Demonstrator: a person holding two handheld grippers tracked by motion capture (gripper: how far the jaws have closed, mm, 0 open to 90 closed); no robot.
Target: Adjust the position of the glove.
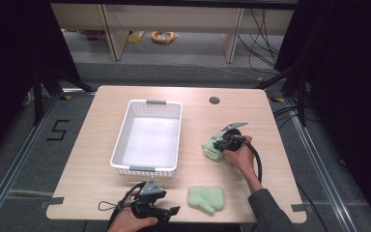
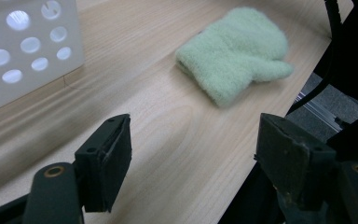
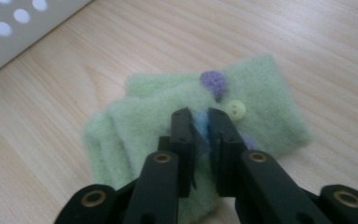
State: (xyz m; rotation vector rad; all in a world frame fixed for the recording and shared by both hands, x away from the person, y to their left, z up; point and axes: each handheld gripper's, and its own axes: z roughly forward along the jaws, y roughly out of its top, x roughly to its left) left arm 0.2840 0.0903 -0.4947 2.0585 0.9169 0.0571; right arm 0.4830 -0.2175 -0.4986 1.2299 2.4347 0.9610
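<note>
Your left gripper sits at the table's near edge, about 6 o'clock, jaws spread wide with nothing between them. Just to its 3 o'clock lies a plain green mitten. Further out, around 2 o'clock, your right gripper is pinching the second mitten, right of the white basket.
</note>
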